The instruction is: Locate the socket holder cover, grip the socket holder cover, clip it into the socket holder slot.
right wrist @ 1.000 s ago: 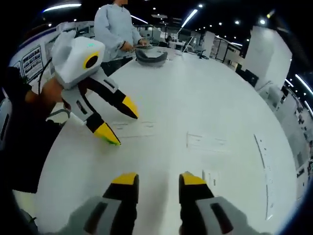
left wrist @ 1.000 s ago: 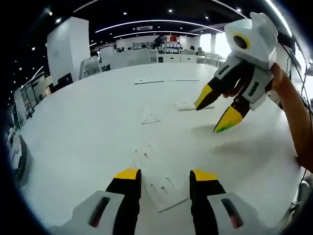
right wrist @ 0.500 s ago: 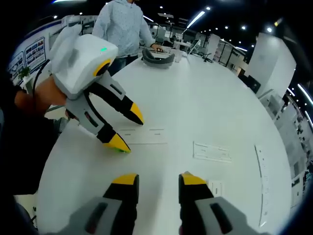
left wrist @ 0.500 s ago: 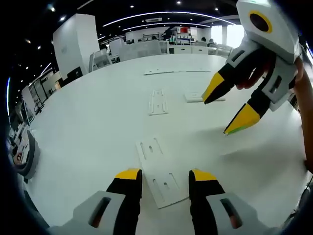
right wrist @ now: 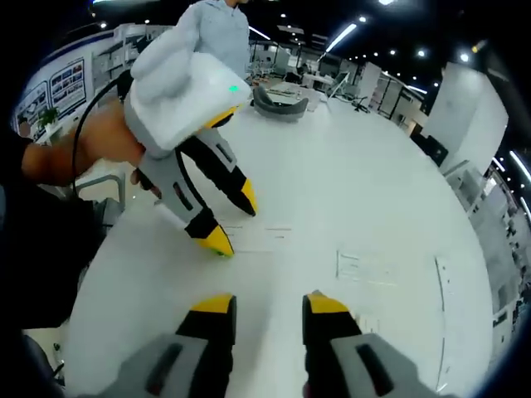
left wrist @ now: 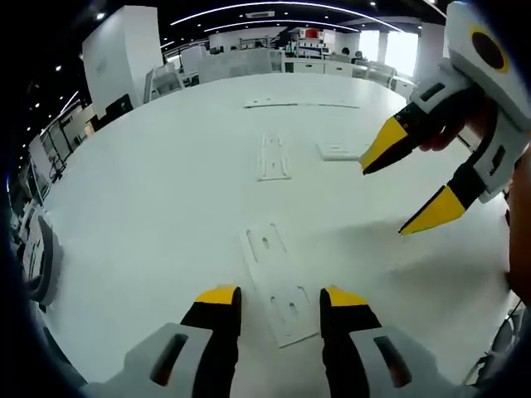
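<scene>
1. Both tongs are empty, jaws apart. My left tongs hang low over the table, and between their yellow tips lies a long white slotted strip, running from 6 toward 12 o'clock. I judge I am lined up on it on purpose, though I cannot tell whether it is the holder or the cover.

2. My right tongs hover higher with a narrower gap. In the left gripper view they come in at 3 o'clock, spread wide and tilted down at the table, touching nothing.

3. The table is broad, white and round-edged. Its rim curves away at 9 o'clock in the left gripper view, well apart from the parts, so I have open room on every side.

4. A person in a pale top stands at the far edge, at 11 o'clock in the right gripper view, near a grey curved object. Both are well clear of my work.

5. Beyond the strip, at 12 o'clock, lies a second white slotted plate.

6. Smaller still is a flat white piece at 1 o'clock, just below the right tongs' tips. I judge it may be the socket holder cover, but white on white hides the detail.

7. The step is locating; nothing is gripped yet. The risk is thin, flat parts that are hard to pinch off the surface.
</scene>
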Demonstrator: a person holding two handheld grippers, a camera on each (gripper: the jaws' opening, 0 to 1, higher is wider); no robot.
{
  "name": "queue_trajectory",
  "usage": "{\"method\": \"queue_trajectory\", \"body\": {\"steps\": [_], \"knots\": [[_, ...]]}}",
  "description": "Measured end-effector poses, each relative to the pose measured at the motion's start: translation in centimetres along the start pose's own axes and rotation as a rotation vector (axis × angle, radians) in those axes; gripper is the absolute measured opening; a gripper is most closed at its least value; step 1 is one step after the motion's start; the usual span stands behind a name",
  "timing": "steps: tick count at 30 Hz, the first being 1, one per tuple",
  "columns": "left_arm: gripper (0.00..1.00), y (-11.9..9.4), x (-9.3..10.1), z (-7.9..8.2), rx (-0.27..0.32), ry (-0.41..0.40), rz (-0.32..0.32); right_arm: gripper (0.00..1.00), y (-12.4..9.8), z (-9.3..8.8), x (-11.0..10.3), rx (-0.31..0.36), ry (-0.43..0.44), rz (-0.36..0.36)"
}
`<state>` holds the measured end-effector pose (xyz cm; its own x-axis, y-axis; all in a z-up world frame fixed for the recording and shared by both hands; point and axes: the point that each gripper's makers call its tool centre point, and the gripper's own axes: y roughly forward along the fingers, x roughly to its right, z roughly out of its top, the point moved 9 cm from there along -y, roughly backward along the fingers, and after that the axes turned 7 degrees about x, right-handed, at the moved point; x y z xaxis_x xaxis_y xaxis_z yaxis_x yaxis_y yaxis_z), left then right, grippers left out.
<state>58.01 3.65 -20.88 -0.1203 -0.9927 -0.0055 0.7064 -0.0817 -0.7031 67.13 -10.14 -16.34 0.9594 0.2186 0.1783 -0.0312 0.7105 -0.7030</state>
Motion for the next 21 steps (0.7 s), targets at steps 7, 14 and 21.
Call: {"method": "queue_trajectory", "body": {"steps": [7, 14, 21], "knots": [[0.38, 0.2, -1.0, 0.6, -0.097, 0.041, -0.055, 0.33, -0.1, -0.2, 0.3, -0.007, 0.005, 0.004], [0.35, 0.7, -2.1, 1.8, -0.238, 0.072, -0.067, 0.34, 0.0, -0.3, 0.0, -0.018, 0.006, 0.011], [0.39, 1.2, -2.2, 2.7, -0.339, 0.087, -0.061, 0.35, 0.3, -0.1, -0.2, -0.019, 0.013, 0.023]]}}
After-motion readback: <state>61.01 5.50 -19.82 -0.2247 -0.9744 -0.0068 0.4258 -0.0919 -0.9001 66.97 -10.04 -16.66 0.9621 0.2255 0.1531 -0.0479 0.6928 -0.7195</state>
